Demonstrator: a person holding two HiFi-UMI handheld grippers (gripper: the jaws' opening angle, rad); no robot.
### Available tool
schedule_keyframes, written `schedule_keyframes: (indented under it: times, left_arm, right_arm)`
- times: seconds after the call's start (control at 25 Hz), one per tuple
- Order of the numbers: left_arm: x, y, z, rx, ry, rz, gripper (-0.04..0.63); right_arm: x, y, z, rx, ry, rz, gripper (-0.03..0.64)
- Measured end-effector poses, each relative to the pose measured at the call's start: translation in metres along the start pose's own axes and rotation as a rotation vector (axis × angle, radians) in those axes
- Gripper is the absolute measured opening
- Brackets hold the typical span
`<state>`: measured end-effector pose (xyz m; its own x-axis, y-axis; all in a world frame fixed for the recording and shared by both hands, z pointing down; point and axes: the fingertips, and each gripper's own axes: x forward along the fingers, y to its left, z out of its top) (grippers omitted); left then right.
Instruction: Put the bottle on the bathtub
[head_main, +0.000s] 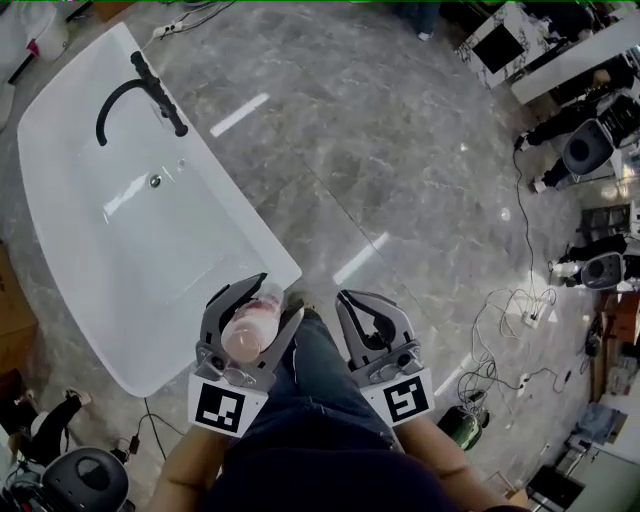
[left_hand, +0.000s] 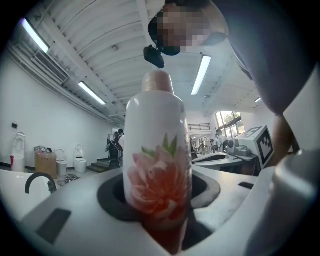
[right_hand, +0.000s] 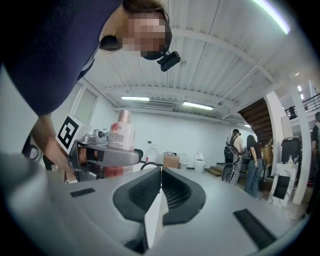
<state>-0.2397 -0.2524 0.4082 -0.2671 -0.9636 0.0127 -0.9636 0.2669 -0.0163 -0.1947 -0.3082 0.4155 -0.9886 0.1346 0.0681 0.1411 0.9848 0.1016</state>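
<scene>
Bottle (left_hand: 157, 165): white, pink flower print, upright, clamped between your left gripper (head_main: 280, 295)'s jaws.
Bathtub (head_main: 120, 300): white, standing on the floor (head_main: 400, 150), its corner near your bottle.

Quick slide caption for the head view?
Left tongs hold a floral bottle by the white bathtub; right tongs shut, empty.

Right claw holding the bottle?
No, the right claw has its jaws closed together with nothing between them; the flowered bottle sits in the left claw.

Showroom-like workshop hall, white bathtub (head_main: 235, 190) on grey marble floor (head_main: 380, 150), toilets (left_hand: 80, 165), loose cables (head_main: 500, 310)
</scene>
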Motion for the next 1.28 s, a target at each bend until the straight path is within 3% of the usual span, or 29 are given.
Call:
schedule_keyframes:
  times: [0.44,0.96,1.28]
  left_arm:
    - [0.027,0.042,-0.099,-0.02,0.042,0.089,0.225]
    - [0.061,0.061,-0.215,0.014,0.099,0.097,0.225]
    - [0.079,0.073,-0.275,-0.004,0.161,0.11,0.225]
  right_arm:
    - [0.058,-0.001,-0.101,0.022,0.11,0.19,0.026]
    - [0.096,0.003,-0.221,0.076,0.206,0.262,0.026]
    - [0.113,0.006,-0.262,0.124,0.248,0.256,0.026]
